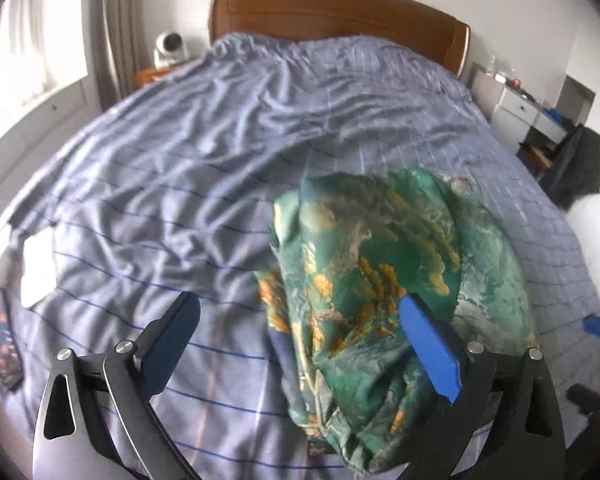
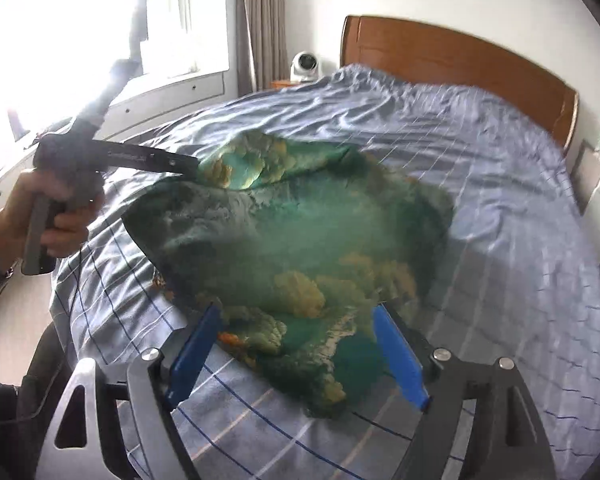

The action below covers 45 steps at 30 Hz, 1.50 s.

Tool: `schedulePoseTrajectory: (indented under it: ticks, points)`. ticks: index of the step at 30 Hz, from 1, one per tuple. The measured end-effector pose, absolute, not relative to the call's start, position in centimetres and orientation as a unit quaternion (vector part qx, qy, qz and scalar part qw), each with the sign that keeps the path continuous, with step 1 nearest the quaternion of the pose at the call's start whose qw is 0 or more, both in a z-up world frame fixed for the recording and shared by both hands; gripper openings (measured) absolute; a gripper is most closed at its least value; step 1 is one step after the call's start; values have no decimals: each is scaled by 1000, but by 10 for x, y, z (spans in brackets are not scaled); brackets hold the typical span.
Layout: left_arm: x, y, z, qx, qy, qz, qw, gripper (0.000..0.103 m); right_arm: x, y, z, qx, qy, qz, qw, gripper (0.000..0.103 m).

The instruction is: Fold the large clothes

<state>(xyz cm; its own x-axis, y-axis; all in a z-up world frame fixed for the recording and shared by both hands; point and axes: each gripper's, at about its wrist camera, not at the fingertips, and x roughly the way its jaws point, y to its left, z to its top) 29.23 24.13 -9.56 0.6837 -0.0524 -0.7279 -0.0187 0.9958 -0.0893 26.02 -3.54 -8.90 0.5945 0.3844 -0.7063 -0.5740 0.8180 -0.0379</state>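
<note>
Garment: a green and gold patterned garment (image 2: 300, 232) lies bunched on the blue-striped bed sheet (image 1: 180, 152).
Left gripper (image 1: 300, 320): spread wide, holding nothing, above the cloth's near edge.
Right gripper (image 2: 296, 336): also released, straddling the cloth's near edge.

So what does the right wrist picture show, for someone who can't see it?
A crumpled green cloth lies on a blue bed. The open right gripper is over its near edge, and the left gripper reaches its far side.

Blue-padded black tool (image 1: 300, 324), silver screws
</note>
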Motion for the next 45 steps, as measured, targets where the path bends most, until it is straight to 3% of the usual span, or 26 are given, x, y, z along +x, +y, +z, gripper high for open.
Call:
schedulePoseTrajectory:
  ticks: [13, 20, 23, 28, 36, 41, 45]
  points:
    - [276, 231, -77, 15, 362, 61, 930, 100, 246, -66, -83, -142, 344, 210, 904, 81]
    - [274, 235, -95, 19, 446, -3, 895, 102, 246, -73, -84, -143, 354, 168, 909, 81]
    - [269, 263, -91, -50, 439, -43, 896, 101, 241, -89, -74, -102, 337, 198, 915, 81]
    - [299, 316, -98, -277, 426, -116, 853, 102, 260, -112, -79, -34, 361, 236, 902, 81]
    - [358, 292, -193, -309, 531, -154, 774, 102, 319, -124, -110, 74, 433, 252, 862, 81]
    - [361, 297, -231, -381, 526, -191, 736, 103, 358, -137, -155, 147, 484, 277, 817, 81]
    - [371, 285, -241, -371, 529, -208, 735, 103, 384, -134, -195, 192, 512, 306, 779, 81]
